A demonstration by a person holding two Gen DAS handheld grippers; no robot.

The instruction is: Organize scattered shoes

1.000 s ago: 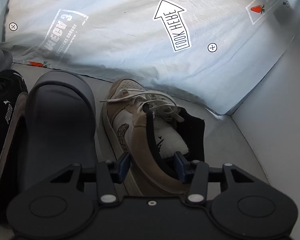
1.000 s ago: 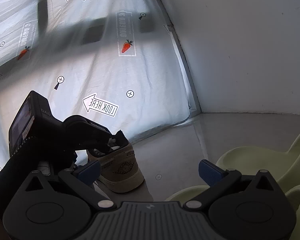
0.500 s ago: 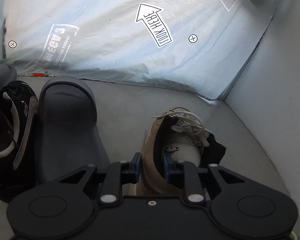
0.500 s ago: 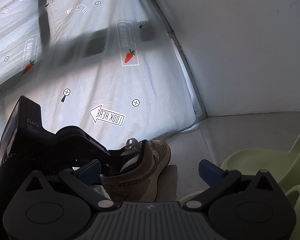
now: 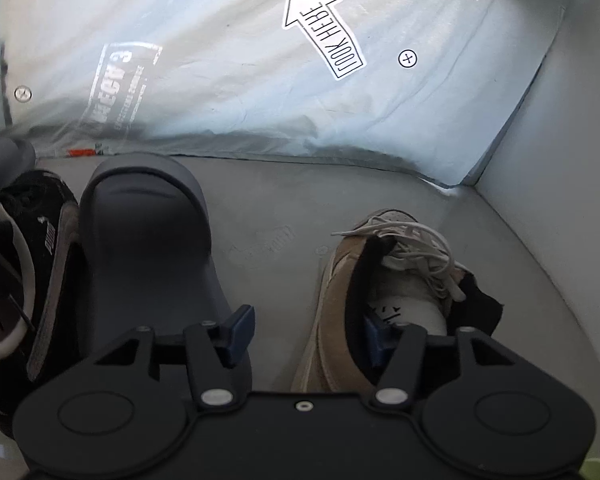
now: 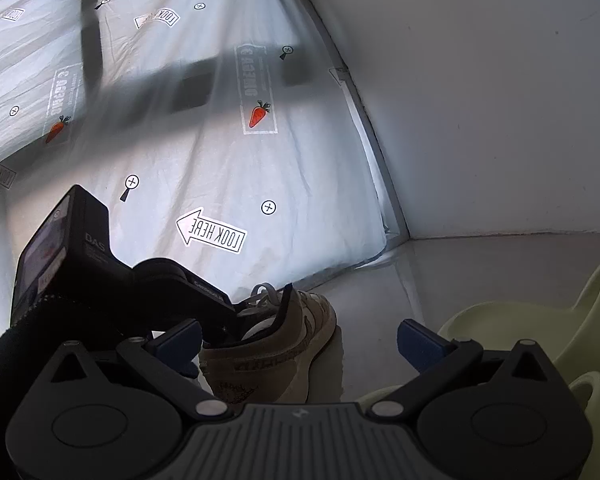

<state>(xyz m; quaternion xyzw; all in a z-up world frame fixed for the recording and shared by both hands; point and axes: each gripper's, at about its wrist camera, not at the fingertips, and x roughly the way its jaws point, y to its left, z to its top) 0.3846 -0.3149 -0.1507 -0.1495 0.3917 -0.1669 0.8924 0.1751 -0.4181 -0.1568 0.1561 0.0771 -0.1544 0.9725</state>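
- Tan sneaker (image 5: 340, 300): upright on the floor (image 5: 268, 216) near the corner, apart from the grey slide (image 5: 148, 248).
- Left gripper (image 5: 306, 330): fingers just opened; one pad apparently inside the collar, no longer pinching.
- Right gripper (image 6: 300, 338): fingers wide, empty.
- Risk: withdrawing may snag collar or laces (image 5: 416, 240), tipping the sneaker.

Printed plastic sheet (image 5: 236, 80), white wall (image 6: 480, 100)
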